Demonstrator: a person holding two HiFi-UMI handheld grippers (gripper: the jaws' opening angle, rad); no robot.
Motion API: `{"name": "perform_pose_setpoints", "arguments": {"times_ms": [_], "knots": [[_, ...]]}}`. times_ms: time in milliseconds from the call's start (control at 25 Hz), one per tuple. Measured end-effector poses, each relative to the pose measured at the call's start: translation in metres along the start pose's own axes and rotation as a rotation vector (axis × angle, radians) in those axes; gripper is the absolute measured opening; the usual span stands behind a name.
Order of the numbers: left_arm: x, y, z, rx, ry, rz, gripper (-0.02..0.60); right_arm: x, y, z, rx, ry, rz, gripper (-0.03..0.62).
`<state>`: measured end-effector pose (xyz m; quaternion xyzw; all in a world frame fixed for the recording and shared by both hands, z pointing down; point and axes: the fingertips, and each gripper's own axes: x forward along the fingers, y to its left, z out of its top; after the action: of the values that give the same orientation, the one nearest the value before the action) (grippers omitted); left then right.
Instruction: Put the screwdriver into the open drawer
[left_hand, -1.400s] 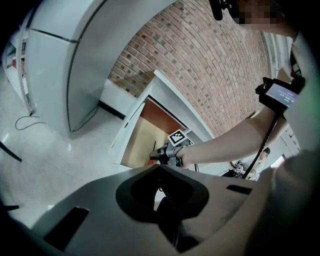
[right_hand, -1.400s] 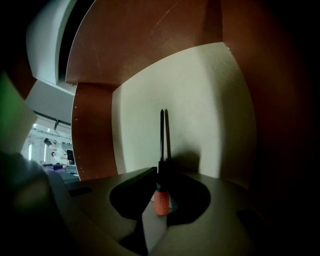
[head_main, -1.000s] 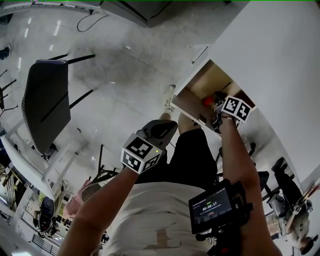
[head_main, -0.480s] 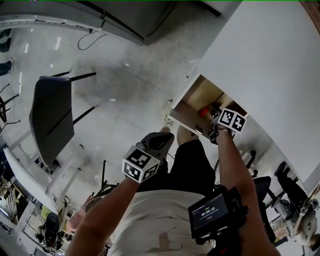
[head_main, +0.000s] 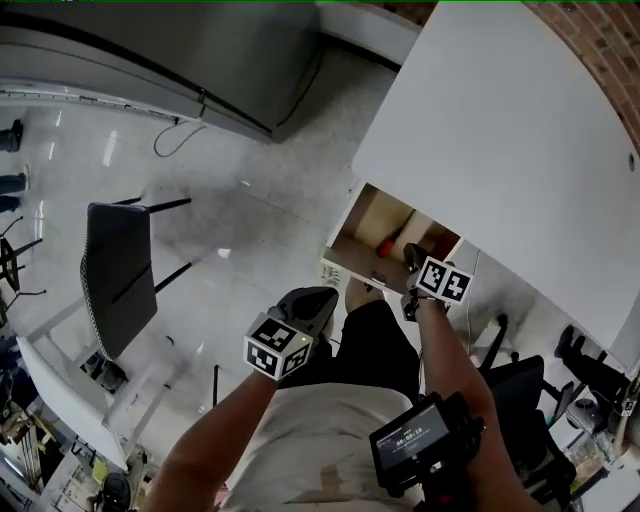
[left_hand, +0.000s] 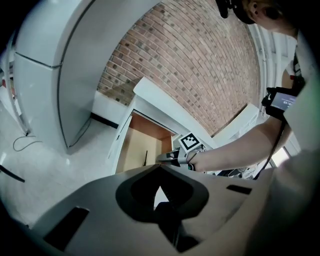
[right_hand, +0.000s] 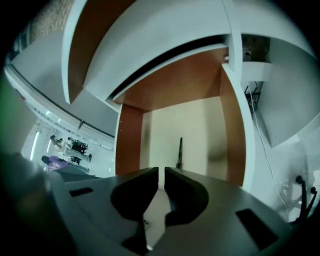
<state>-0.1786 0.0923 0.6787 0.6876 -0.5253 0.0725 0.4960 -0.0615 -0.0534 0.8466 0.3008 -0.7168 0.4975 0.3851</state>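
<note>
Grey moulded jaws of my right gripper (right_hand: 161, 176) were pressed almost together, with only a thin slit between them and nothing in it. The gripper pointed into the open drawer (right_hand: 131, 150) from just outside its front. My left gripper (left_hand: 159, 192) was likewise closed and empty, held well back from the drawer, near my lap.

The screwdriver (right_hand: 179, 151) lay on the drawer's pale floor, apart from both grippers, its dark shaft running toward the back wall. On that evidence I judged the placing done.

Handling, as a judgement: a light, rigid tool, not fragile. The thin metal shaft would likely be slick and prone to rolling or twisting under narrow jaws. The thicker handle is the better hold, taken across its width near where the shaft enters.

Limits of observation:
- My own jaws hid the handle in the right gripper view.
- The head view showed only a small red patch (head_main: 386, 245) in the drawer, under the white worktop (head_main: 500, 130). I took it for the handle but could not confirm it.
- The tip type was too small to make out.
- I could not tell whether the shaft touched the back wall.
</note>
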Motion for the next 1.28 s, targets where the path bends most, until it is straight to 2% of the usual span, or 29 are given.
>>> {"name": "perform_pose_setpoints", "arguments": {"times_ms": [320, 720, 1000, 1280], "knots": [[-0.013, -0.031, 0.031, 0.077, 0.001, -0.044, 0.02, -0.066, 0.033, 0.01, -0.084, -0.091, 0.058, 0.035], [-0.038, -0.056, 0.065, 0.16, -0.008, -0.085, 0.02, -0.136, 0.089, 0.025, -0.272, -0.177, 0.092, 0.021], [-0.048, -0.07, 0.097, 0.219, -0.039, -0.104, 0.02, -0.177, 0.116, 0.036, -0.328, -0.234, 0.134, 0.021], [-0.054, -0.127, 0.111, 0.267, -0.057, -0.153, 0.02, -0.251, 0.127, 0.031, -0.378, -0.288, 0.175, 0.021]]}}
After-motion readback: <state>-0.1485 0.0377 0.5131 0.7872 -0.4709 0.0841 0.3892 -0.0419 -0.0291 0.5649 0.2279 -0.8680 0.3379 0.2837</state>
